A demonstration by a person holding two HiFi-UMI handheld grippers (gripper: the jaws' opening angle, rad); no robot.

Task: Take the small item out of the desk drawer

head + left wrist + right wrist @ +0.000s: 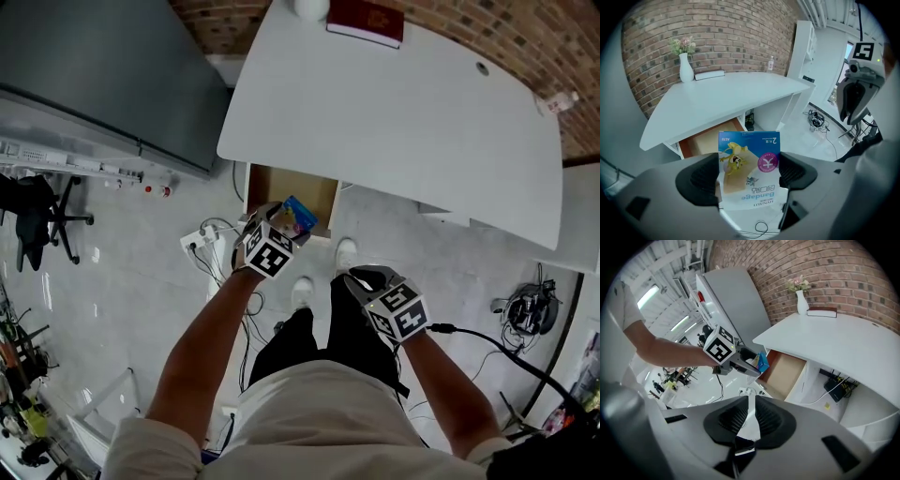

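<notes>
Holding the bandage pack by its side edges, left gripper had both pads clamped on it, so the print faced the cam. Pack looked clear of the open drawer, just above its front edge, not inside. Drawer under desk looked empty otherwise. Right gripper hung over the legs, jaws nearly together w/ a slim gap, nothing btwn, prob just parked out of the way. Task looked ~done.
</notes>
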